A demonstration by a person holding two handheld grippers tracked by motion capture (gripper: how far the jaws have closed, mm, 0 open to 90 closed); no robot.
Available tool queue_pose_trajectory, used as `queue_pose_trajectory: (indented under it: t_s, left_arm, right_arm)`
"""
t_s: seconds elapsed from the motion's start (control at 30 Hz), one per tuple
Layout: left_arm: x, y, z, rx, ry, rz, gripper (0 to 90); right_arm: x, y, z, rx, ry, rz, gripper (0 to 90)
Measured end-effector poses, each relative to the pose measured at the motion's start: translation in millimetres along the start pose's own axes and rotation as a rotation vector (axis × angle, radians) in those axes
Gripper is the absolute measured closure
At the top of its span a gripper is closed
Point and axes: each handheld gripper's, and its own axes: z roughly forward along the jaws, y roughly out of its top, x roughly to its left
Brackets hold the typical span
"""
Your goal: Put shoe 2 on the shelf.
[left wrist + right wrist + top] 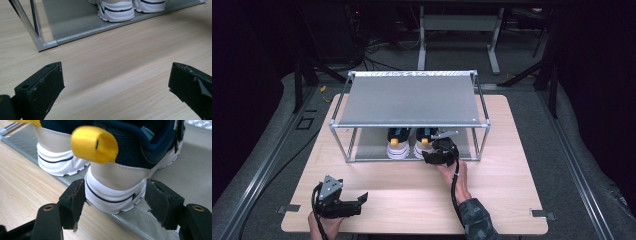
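A pair of navy and white shoes stands heel-out on the lower shelf of a metal rack. The left shoe sits close beside the right shoe, which has a yellow heel tab. My right gripper is at the right shoe's heel, open, its jaws flanking the white sole; the left pad touches the sole and the right pad stands just off it. My left gripper hovers wide open over bare wood near the table's front left.
The rack's top shelf is a bare grey sheet that hides the front of both shoes from above. Its front-left leg stands on the wooden table. Dark floor, rails and cables surround the table.
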Motion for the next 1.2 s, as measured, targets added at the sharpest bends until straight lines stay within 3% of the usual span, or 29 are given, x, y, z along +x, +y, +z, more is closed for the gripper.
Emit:
queue_pose_trajectory:
  t_s: [0.23, 0.47, 0.67, 0.87, 0.97, 1.2]
  left_arm:
    - [-0.9, 0.4, 1.4, 0.001, 0.001, 0.003, 0.0]
    - [-3.5, 11.0, 14.2, 0.004, -0.011, 0.015, 0.0]
    - [-7.6, 14.2, 21.6, 0.01, -0.024, 0.02, 0.0]
    - [-6.6, 9.4, 21.9, 0.018, -0.018, 0.014, 0.0]
    - [-4.1, 5.8, 20.9, 0.025, -0.016, 0.005, 0.0]
    - [-0.4, -2.8, 19.6, 0.037, -0.005, -0.006, 0.0]
  right_arm:
    - [-0.7, -1.3, -16.4, 0.005, 0.012, 0.006, 23.5]
    - [-5.0, -6.6, -29.2, -0.003, 0.026, 0.018, 23.0]
    - [-10.7, -21.4, -60.0, -0.005, 0.018, 0.013, 17.6]
    - [-13.9, -36.5, -91.0, -0.013, -0.002, 0.005, 14.5]
    - [-19.6, -54.7, -113.5, -0.011, -0.027, 0.009, 11.8]
    - [-33.6, -90.2, -141.8, -0.004, -0.077, 0.038, 4.6]
